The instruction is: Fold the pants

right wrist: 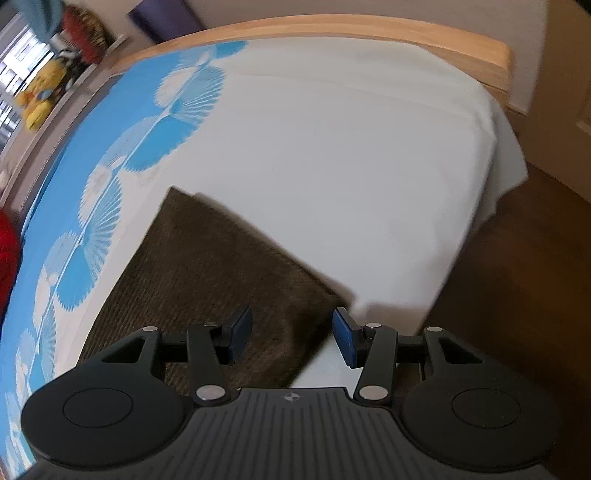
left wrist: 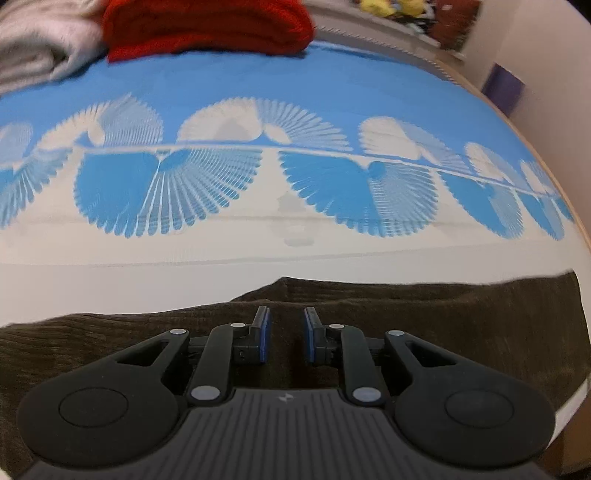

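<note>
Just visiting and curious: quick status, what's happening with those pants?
Left tongs open, right tongs open, nothing held. Brown pants flat on bed. Nothing in the way.

Brown pants [left wrist: 443,332] cut off by gripper body near; red garment [left wrist: 207,29] cropped at far edge, blurred.

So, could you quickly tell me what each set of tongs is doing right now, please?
Left tongs: open, empty, over the brown pants.
Right tongs: open wider, empty, above the pants' edge.
</note>
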Demonstrator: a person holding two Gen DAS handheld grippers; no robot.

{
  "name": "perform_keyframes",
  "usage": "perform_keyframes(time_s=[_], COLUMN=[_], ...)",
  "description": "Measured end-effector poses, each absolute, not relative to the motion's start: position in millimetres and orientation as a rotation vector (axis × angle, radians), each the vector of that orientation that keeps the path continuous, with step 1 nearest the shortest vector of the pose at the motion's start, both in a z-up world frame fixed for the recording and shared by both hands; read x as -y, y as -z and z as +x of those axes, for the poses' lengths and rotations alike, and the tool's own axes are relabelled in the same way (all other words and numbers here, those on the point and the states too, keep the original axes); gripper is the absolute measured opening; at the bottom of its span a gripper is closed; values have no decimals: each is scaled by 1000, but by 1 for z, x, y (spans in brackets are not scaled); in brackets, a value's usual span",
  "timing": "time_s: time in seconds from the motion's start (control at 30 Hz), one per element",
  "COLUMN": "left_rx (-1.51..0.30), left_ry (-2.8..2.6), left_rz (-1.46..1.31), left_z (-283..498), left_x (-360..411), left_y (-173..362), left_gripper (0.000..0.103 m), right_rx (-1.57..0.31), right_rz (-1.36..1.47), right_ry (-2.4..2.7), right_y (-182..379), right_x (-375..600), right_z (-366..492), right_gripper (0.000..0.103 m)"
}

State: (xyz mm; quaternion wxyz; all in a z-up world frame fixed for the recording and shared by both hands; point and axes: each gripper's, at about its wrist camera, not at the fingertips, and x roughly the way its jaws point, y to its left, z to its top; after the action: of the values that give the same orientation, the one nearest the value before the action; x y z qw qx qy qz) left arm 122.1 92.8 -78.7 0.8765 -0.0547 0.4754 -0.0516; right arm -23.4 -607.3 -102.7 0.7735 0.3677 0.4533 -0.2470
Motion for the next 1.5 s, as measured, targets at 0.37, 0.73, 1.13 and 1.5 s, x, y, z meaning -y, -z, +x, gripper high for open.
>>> perform_keyframes(time_s=[0.37, 0.73, 1.13, 1.5], left_rx=[-915, -937, -931, -936], left_ry=[247, 151, 142, 151], left_rz=[-121, -30, -37, -36], left_z=[-1, -6, -5, -4], left_x=[-41, -38, -44, -43], left_y=[50, 68, 63, 65], left_gripper=[31, 31, 31, 31], right_rx=[-933, -925, -899, -828], right_rz=[953, 887, 865, 797], right_ry=[542, 620, 671, 692], right_y=[134, 146, 145, 123], right_x=[612, 591, 583, 566], right_z=[-33, -22, -21, -28], right_gripper=[51, 52, 28, 17])
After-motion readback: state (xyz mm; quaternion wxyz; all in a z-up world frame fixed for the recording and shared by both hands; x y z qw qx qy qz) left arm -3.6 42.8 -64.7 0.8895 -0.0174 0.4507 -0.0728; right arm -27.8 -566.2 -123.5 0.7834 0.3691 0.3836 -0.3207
